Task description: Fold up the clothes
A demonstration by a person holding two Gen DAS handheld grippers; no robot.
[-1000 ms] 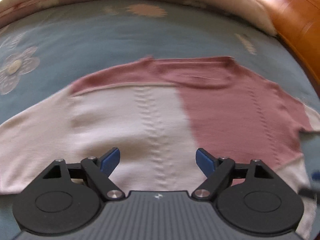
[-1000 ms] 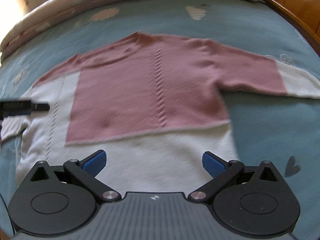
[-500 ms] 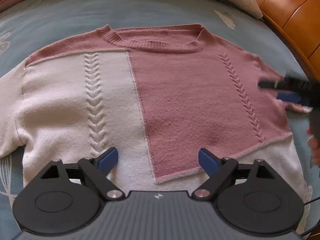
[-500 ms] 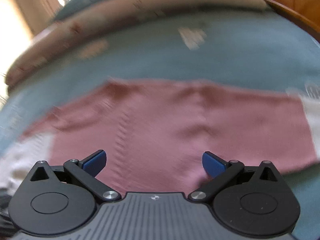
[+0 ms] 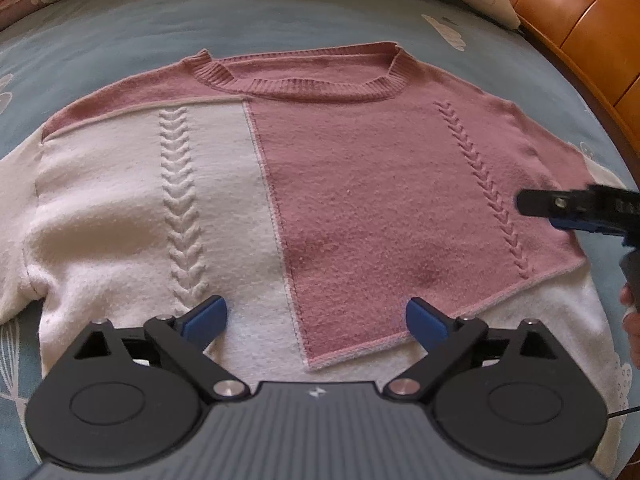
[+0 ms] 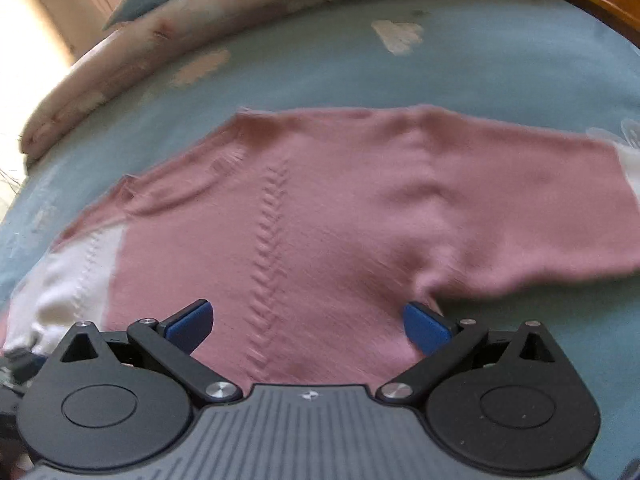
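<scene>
Nearest to me, my left gripper (image 5: 316,318) hangs with its blue-padded fingers spread wide and nothing between them, poised over the lower hem of the pink and cream knitted sweater (image 5: 360,200). My right gripper (image 6: 308,320) is likewise released, its blue pads (image 6: 188,322) far apart above the pink panel near the underarm, holding nothing; I cannot tell whether the pads touch the knit. From my left wrist camera the right gripper also shows from the side at the far right edge, over the sweater's pink side, with part of my hand (image 5: 632,320) below it. The sweater lies flat, front up, on the blue bedspread with pale flower prints (image 5: 120,32): cream on one half, pink on the other, each half with a raised braided cable running down it, and a cream band along the bottom. One pink sleeve (image 6: 520,208) is stretched outward across the bedspread, ending in a cream cuff. Beyond that, the ribbed round collar (image 5: 304,80) points away from me. Farther still sits a floral-patterned pillow or rolled quilt (image 6: 160,40), and an orange wooden headboard (image 5: 580,20) curves along the far right.
</scene>
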